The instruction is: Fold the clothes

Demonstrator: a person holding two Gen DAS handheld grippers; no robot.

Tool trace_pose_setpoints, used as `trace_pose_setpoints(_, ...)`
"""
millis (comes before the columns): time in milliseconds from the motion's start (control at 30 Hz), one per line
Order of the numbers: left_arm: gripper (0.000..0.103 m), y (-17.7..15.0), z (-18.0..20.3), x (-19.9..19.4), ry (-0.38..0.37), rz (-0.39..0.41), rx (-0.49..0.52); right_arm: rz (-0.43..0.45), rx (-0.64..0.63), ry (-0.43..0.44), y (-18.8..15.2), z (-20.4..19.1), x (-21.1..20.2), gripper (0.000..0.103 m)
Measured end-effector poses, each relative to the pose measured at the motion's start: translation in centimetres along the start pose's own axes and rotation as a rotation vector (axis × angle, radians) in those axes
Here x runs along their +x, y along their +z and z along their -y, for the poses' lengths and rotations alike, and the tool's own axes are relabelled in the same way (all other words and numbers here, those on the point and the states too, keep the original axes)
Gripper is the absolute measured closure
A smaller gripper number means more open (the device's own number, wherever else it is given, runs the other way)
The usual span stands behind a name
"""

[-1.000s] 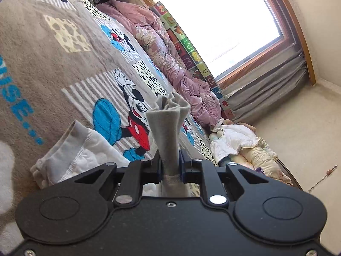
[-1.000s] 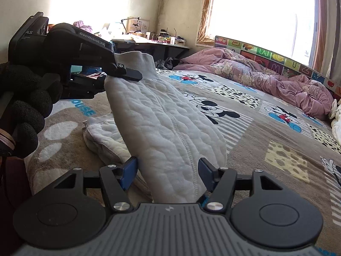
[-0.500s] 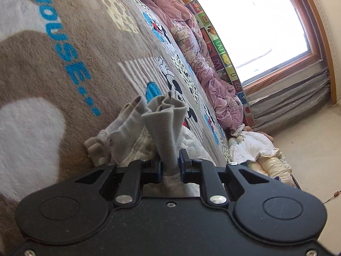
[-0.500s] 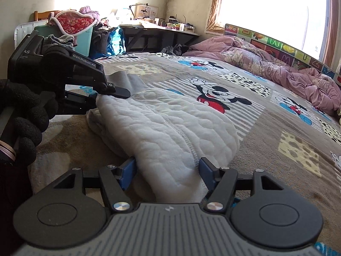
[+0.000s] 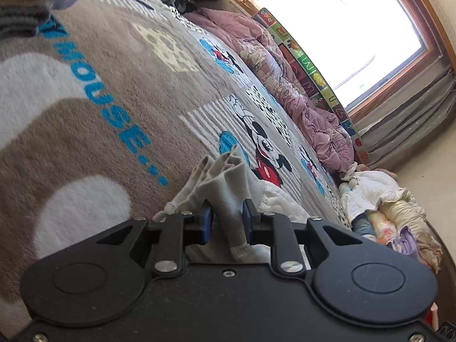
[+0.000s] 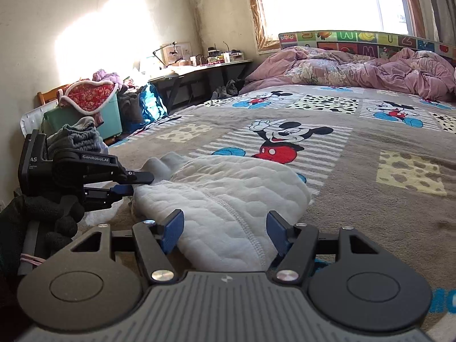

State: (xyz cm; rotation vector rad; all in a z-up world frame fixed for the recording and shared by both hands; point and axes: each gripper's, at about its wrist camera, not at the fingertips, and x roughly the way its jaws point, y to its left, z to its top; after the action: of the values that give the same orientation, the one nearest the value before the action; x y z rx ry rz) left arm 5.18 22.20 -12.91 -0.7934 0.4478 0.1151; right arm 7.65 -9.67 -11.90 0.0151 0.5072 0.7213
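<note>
The white quilted garment point(image 6: 228, 199) was noted lying doubled over on the bed point(image 6: 370, 199), near its foot edge. Left tongs point(image 5: 226, 222) were parted around a grey cuff; right tongs point(image 6: 225, 228) stood apart astride the hem. Further folds were judged possibly outstanding.

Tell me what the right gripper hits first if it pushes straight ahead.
The white quilted garment, already lying between the open right gripper jaws. Beyond it lies the Mickey Mouse blanket.
</note>
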Motion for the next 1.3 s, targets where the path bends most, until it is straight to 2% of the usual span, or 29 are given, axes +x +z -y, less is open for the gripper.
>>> trace_pose_setpoints(67,0.08,0.3,1.3,-0.4,0.033,0.034,0.1,0.009,-0.003,-0.019,0.3,0.4,0.1,0.039)
trace_pose_setpoints(200,0.057,0.1,3.7,0.3,0.003,0.046,0.249,-0.002,-0.049,-0.024,0.6,-0.1,1.8,0.039)
trace_pose_setpoints(333,0.054,-0.4,6.3,1.9,0.022,0.06,0.425,-0.019,-0.103,-0.023,1.0,-0.7,3.8,0.04)
trace_pose_setpoints(433,0.054,-0.4,7.1,1.8,0.068,0.119,0.507,-0.032,-0.143,-0.022,1.2,-1.2,5.2,0.04)
trace_pose_setpoints(500,0.054,-0.3,7.1,1.7,0.062,0.136,0.522,-0.044,-0.158,-0.014,1.0,-1.5,5.9,0.04)
trace_pose_setpoints(600,0.054,-0.4,6.9,2.2,0.012,0.101,0.52,-0.064,-0.171,0.005,0.5,-1.7,6.8,0.039)
trace_pose_setpoints(700,0.054,-1.0,6.2,3.6,0.008,0.048,0.518,-0.063,-0.154,0.019,0.0,-1.5,7.1,0.039)
trace_pose_setpoints(833,0.054,-2.0,4.1,5.3,0.03,-0.018,0.487,-0.055,-0.124,0.035,-0.5,-1.0,7.2,0.039)
trace_pose_setpoints(1067,0.051,-3.6,3.8,6.4,0.087,-0.016,0.568,-0.051,-0.075,0.046,-1.2,-0.6,7.8,0.038)
trace_pose_setpoints(1300,0.049,-3.5,3.8,6.8,0.104,-0.031,0.574,-0.057,-0.064,0.035,-1.3,-0.6,8.0,0.038)
